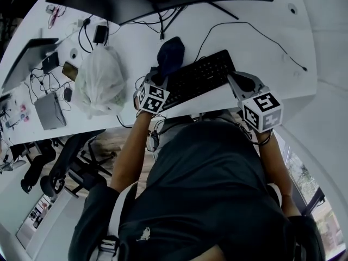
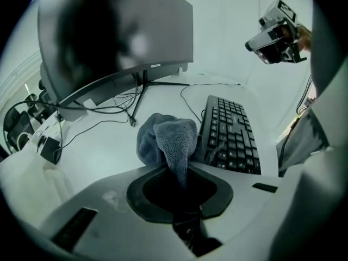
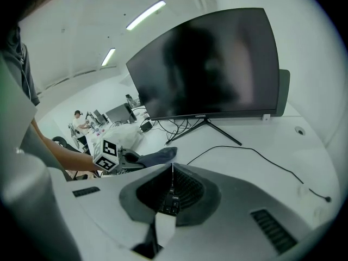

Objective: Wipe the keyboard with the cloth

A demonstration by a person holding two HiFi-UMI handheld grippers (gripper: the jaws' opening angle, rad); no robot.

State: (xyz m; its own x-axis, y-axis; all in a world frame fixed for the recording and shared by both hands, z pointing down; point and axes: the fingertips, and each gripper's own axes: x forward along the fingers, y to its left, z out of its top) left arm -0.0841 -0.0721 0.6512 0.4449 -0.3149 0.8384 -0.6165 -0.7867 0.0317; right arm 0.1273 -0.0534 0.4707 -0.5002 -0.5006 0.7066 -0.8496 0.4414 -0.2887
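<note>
White table (image 1: pixel 261 20) carries the keyboard (image 1: pixel 200 76) along its near edge, right end clamped in the right tool (image 3: pixel 171 192), while the left tool (image 2: pixel 182 174) pinches a fold of the soft, light cloth (image 2: pixel 168 137), likely limp, beside the keyboard's left end.

"What is the blue-grey cloth (image 2: pixel 173 137) like?"
"Soft and bumpy, like a knitted towel."
"And the long black keyboard (image 2: pixel 232 136)?"
"Hard plastic. Dull, not shiny."
"The white table (image 1: pixel 250 53)?"
"Smooth and flat, a little shiny."
"The big dark curved screen (image 3: pixel 209 64)?"
"Very smooth, with a blurry shine on it."
"The white bag (image 1: pixel 100 83)?"
"Thin, crinkly plastic."
</note>
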